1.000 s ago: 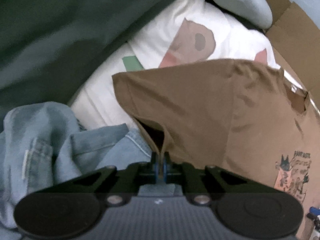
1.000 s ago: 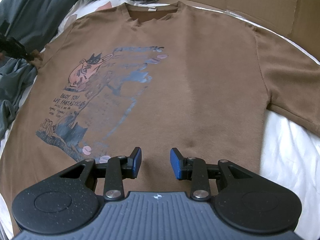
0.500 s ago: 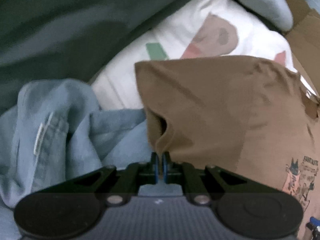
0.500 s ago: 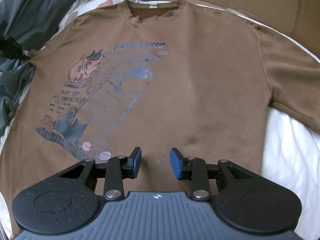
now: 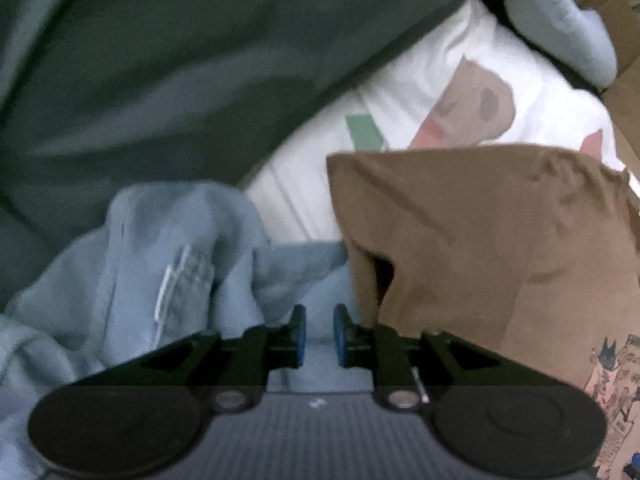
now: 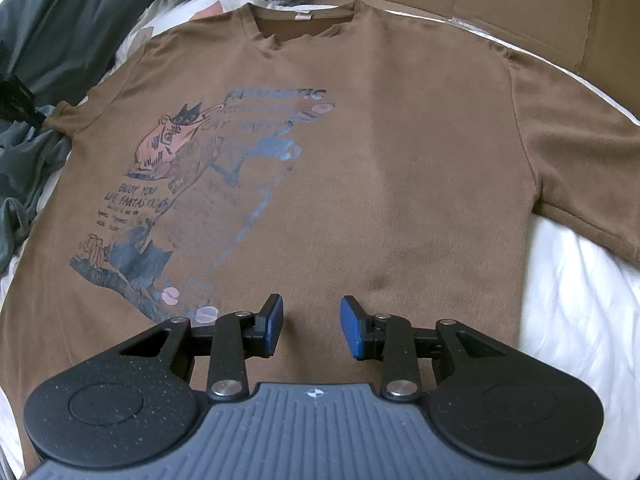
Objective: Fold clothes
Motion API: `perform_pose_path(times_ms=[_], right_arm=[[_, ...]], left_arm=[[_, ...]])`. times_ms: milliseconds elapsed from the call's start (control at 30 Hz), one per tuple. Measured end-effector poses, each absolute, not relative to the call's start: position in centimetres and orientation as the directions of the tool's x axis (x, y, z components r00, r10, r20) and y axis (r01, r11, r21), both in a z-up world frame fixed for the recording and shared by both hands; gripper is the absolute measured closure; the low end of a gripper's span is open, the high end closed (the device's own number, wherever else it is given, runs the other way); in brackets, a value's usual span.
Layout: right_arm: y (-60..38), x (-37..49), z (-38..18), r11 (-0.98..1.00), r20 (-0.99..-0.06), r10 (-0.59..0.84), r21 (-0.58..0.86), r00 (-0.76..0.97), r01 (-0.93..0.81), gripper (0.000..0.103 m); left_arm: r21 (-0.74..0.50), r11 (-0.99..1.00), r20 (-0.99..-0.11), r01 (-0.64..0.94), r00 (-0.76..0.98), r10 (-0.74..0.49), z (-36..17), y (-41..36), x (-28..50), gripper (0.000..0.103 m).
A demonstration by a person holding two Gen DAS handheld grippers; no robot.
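Brown t-shirt [image 6: 380,184] lay flat, print side up, on the white bedding [image 6: 580,320]. Left gripper [image 5: 320,334] was opening beside the shirt's sleeve [image 5: 440,220], with no cloth between its jaws. Right gripper [image 6: 312,326] hovered partly open and empty over the shirt's lower part.
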State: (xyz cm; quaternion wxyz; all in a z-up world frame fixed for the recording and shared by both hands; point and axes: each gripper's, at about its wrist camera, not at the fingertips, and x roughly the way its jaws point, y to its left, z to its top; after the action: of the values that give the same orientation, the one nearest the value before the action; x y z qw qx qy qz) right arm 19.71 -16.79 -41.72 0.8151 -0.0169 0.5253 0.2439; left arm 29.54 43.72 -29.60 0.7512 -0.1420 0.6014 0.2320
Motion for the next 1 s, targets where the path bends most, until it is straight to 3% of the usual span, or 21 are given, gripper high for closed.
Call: perform_pose_path(times_ms=[33,100,233,567,600,667,700,1000], right_arm=[[-16.8,19.7,-41.7,0.880,-0.864,0.380,0.229,0.330,-0.415,0.064],[-16.7,19.8,-41.6,0.881,-0.863,0.381,0.229,0.332,-0.415,0.064],[-16.6,20.1,-41.4,0.881,-0.860,0.382,0.228,0.339,-0.414,0.064],[-16.4,20.5,-41.8,0.883,-0.866,0.373,0.221,0.334,-0.414,0.064],[-16.4,20.6,-41.8,0.883,-0.866,0.373,0.221,0.333,-0.414,0.064],[-16.3,20.6,-41.9,0.883,-0.866,0.373,0.221,0.332,-0.415,0.064],[-16.3,20.7,-41.9,0.883,-0.866,0.373,0.220,0.333,-0.415,0.064],[-15.8,21.2,-41.9,0.880,-0.864,0.378,0.224,0.332,-0.420,0.064]], left_arm=[[0.064,0.857,-0.967,-0.511,0.180,0.179,-29.3,43.5,30.0,0.087],[0.059,0.868,-0.962,-0.493,0.203,0.181,-28.7,43.1,31.0,0.085],[0.047,0.884,-0.963,-0.464,0.215,0.164,-29.4,42.4,33.4,0.071],[0.038,0.866,-0.985,-0.499,0.129,0.117,-33.3,43.2,35.6,0.069],[0.031,0.864,-0.985,-0.503,0.129,0.110,-33.4,43.4,35.5,0.072],[0.028,0.865,-0.986,-0.500,0.128,0.106,-33.6,43.5,35.4,0.098],[0.038,0.867,-0.985,-0.496,0.127,0.116,-33.5,43.5,35.4,0.102],[0.113,0.893,-0.967,-0.436,0.160,0.200,-33.5,43.8,35.0,0.103]])
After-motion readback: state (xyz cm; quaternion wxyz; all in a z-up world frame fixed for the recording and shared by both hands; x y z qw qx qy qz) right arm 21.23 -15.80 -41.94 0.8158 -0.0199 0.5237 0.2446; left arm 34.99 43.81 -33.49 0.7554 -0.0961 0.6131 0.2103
